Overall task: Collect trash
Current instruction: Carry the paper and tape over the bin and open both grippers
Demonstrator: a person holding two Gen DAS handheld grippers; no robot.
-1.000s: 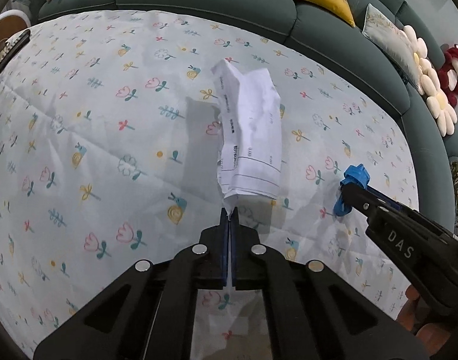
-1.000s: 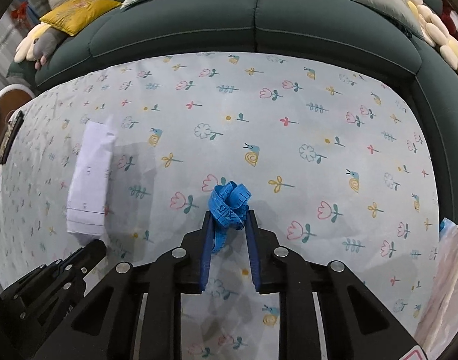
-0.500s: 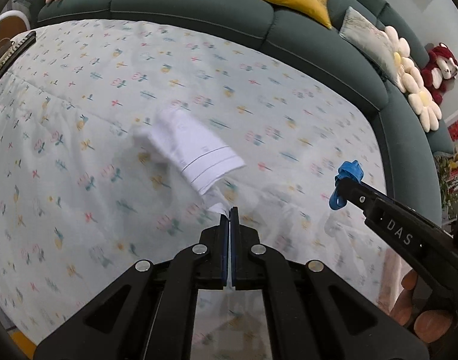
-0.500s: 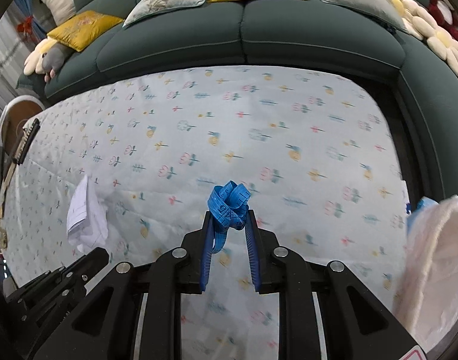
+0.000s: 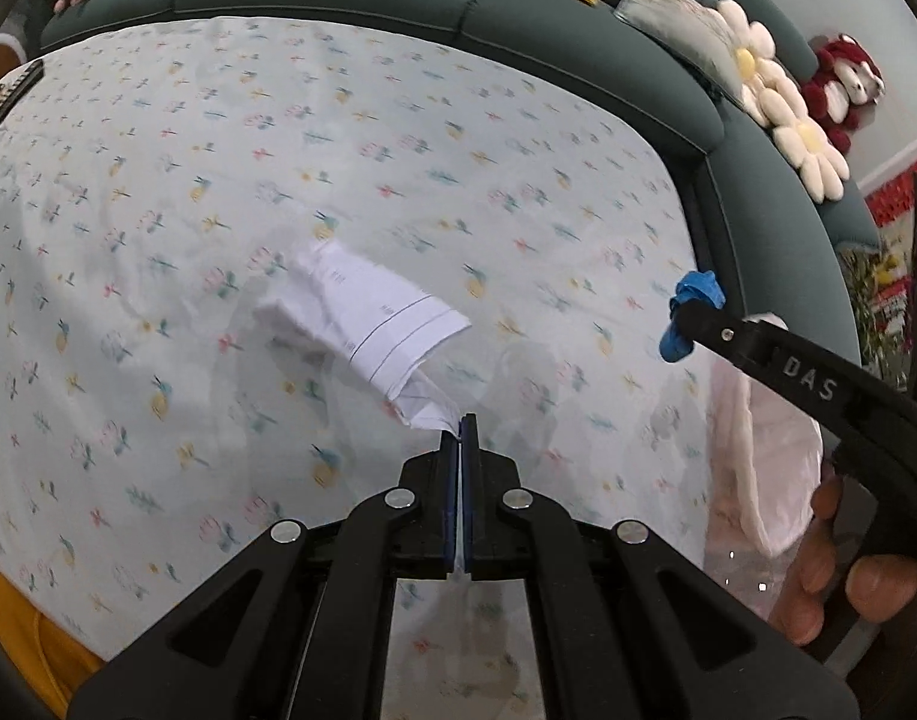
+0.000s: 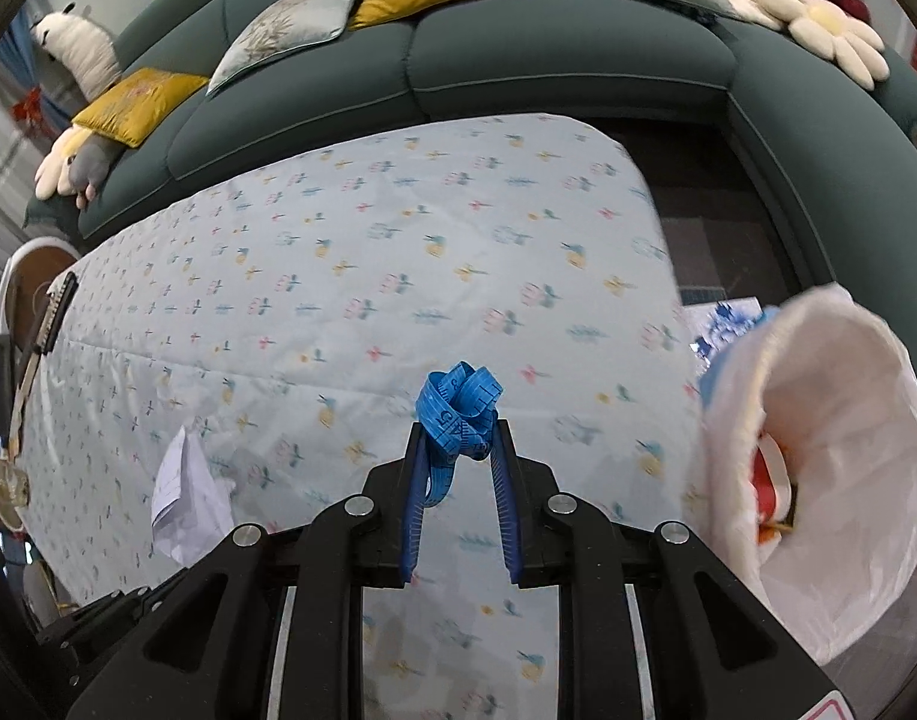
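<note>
Left wrist view, left gripper (image 5: 460,429) pinching crumpled paper (image 5: 362,324), right gripper (image 6: 456,429) clamping knotted blue tape measure (image 6: 458,408) beside white bag (image 6: 842,480)

Blurring across the floral print of the tablecloth (image 5: 230,192), in the middle and lower left of the left wrist frame. Hiding the pinched corner of the crumpled paper (image 5: 368,324) between the closed fingers of the left gripper (image 5: 460,429); printed lines too small to read. Showing only partly inside the white bag (image 6: 818,468) at the right of the right wrist frame: a red and white thing, impossible to identify. Being cut by the right frame edge: the bag itself.
</note>
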